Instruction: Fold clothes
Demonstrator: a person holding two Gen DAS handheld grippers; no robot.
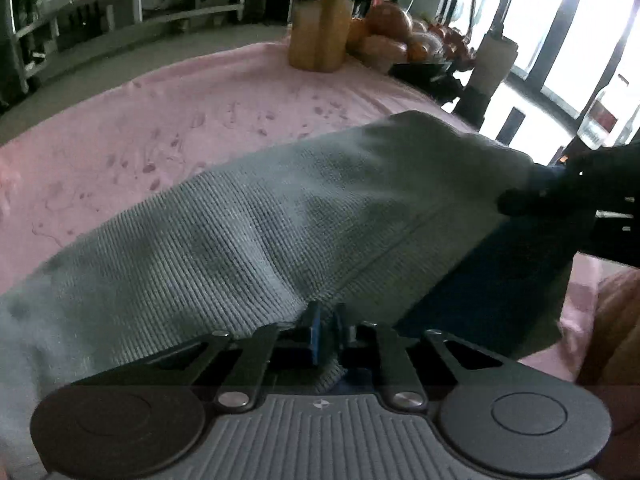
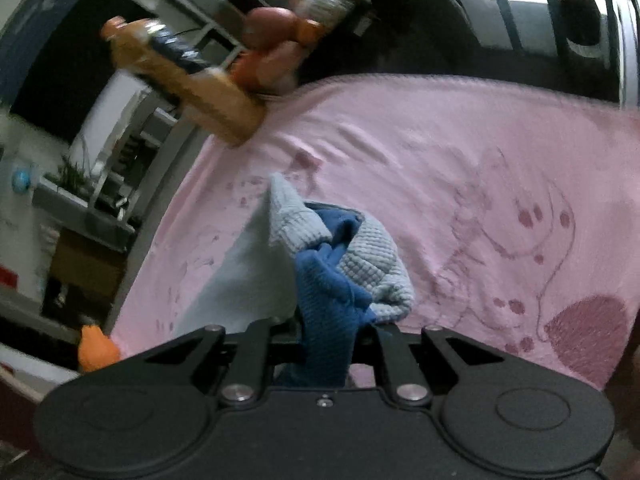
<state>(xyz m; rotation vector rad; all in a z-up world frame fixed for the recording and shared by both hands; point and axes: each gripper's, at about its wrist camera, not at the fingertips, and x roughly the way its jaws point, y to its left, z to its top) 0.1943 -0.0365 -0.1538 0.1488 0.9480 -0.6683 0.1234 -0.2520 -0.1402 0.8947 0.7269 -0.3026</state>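
On top of the pink blanket [image 1: 168,128] a grey knitted garment [image 1: 260,232] is held up and stretched out flat. The blanket is marked with small paw prints and a round dark pink shape [image 2: 588,332]. A fold of the grey cloth is pinched by the left gripper [image 1: 326,320], whose fingers are pressed close together on it. A dark blue part [image 1: 480,292] of the same garment is seen under the grey edge, nearer the camera than the blanket.

At the far end of the cloth, the right gripper [image 1: 560,196] is seen as a dark shape touching the garment's corner. From the right wrist camera, the right gripper [image 2: 326,332] is closed on a bunch of blue and grey knit [image 2: 340,264], which is lifted above the blanket. The picture is blurred there, so the fingertips cannot be clearly made out.

At the blanket's far edge a tall yellow bottle [image 1: 320,20] is stood, and a pile of fruit [image 1: 392,32] is kept just beside it. Shelves [image 1: 120,8] are seen beyond the blanket.
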